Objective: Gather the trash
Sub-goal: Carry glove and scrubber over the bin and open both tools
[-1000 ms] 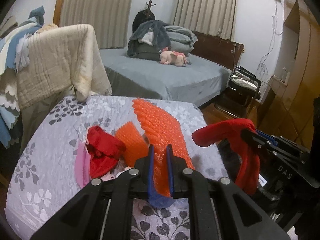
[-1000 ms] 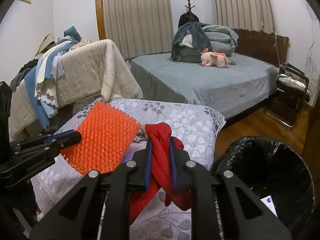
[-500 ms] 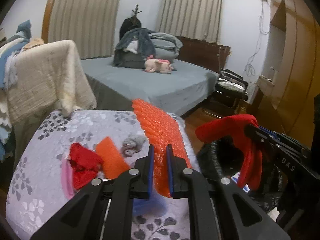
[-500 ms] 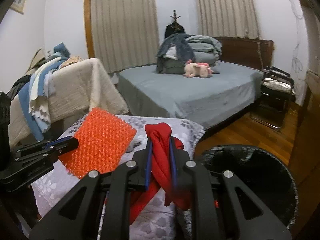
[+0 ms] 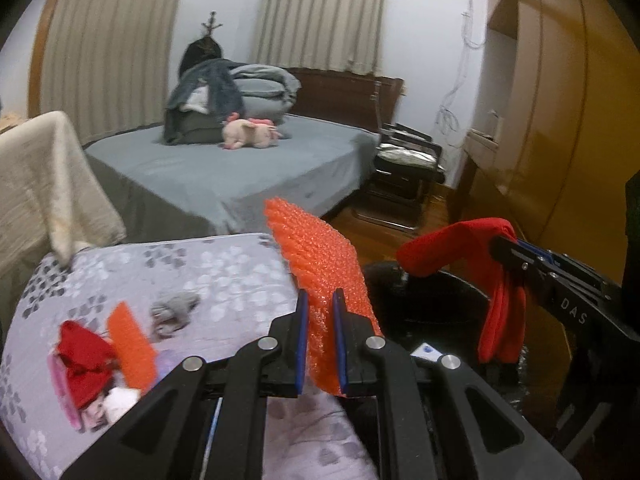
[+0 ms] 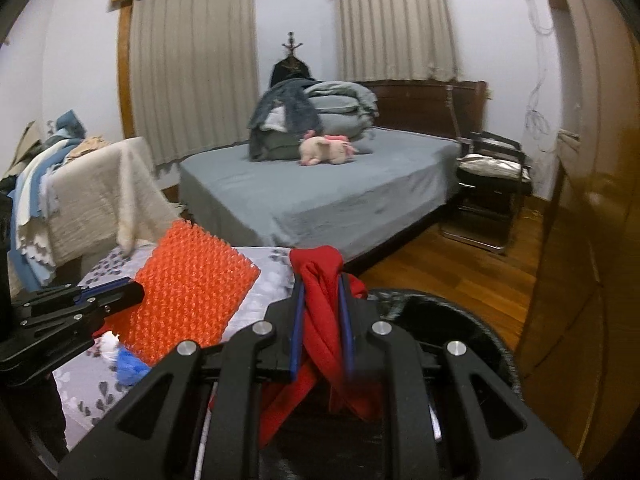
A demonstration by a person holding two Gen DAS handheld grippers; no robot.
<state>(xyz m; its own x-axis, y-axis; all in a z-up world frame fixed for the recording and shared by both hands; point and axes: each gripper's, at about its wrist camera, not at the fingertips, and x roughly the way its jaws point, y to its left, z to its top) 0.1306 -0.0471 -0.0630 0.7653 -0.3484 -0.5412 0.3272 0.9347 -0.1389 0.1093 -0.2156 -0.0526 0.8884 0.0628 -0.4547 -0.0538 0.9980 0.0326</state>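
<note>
Right gripper (image 6: 321, 320) jaws clamp red cloth (image 6: 320, 284) above black bin (image 6: 472, 320).

Left claw (image 5: 320, 316) and right claw (image 6: 322, 300) (both clamped), side by side

The black trash bin (image 6: 472, 332) was mostly hidden behind the right gripper's (image 6: 322, 320) frame, its bottom cut off by the lower edge. In the left view, the small scraps (image 5: 96, 364) on the floral cover (image 5: 168, 272) blurred together, too soft to sort. The white card (image 5: 426, 350) in the bin showed only a corner.
</note>
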